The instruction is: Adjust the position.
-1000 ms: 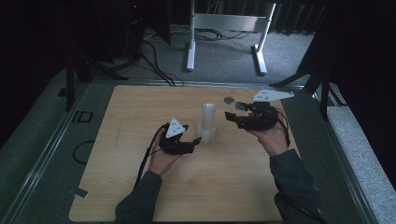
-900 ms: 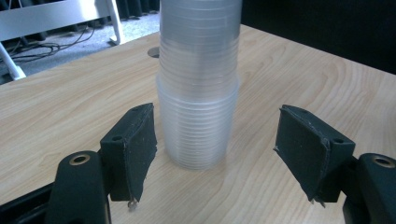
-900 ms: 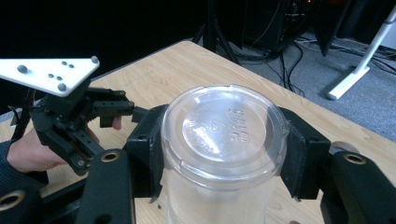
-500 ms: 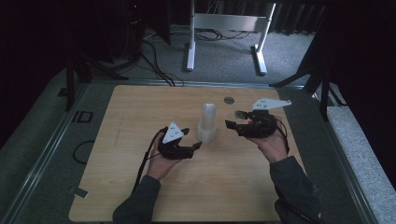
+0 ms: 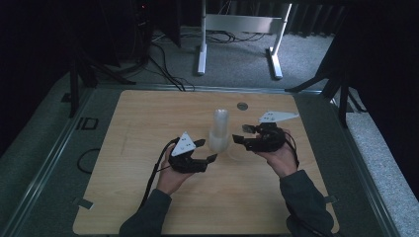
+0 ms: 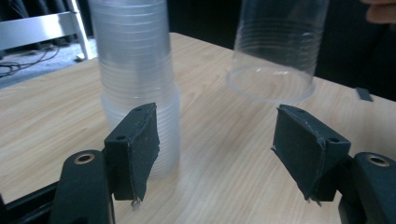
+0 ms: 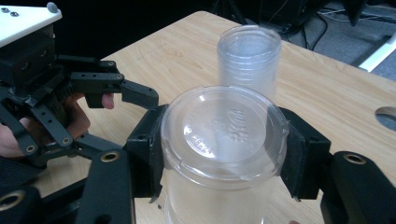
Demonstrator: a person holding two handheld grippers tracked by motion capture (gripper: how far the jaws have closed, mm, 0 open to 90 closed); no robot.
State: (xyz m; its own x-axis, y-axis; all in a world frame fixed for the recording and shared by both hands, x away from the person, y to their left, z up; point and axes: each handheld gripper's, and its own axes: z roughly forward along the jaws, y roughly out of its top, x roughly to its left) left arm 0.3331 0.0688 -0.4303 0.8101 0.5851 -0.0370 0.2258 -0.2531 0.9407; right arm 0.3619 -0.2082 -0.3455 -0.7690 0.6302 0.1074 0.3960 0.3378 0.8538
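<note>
A tall stack of clear plastic cups (image 5: pixel 219 129) stands upside down at the table's middle. My right gripper (image 5: pixel 241 134) is just right of it, shut on a single clear cup (image 7: pixel 224 135) held base toward its camera. The stack (image 7: pixel 249 56) rises behind that cup. In the left gripper view the held cup (image 6: pixel 275 46) hangs mouth down, a little above the wood. My left gripper (image 5: pixel 206 150) sits left of and nearer than the stack, open and holding nothing. The stack (image 6: pixel 137 84) stands just beyond its left pad (image 6: pixel 135 149).
The wooden table (image 5: pixel 148 123) has a small round disc (image 5: pixel 242 105) set in it behind the stack. A black cable (image 5: pixel 153 177) trails from the left gripper toward the near edge. A white metal frame (image 5: pixel 237 29) stands on the floor beyond the table.
My right gripper has come down and nearer to the person with the cup in it. The left gripper has drifted slightly toward the near edge, still open.
</note>
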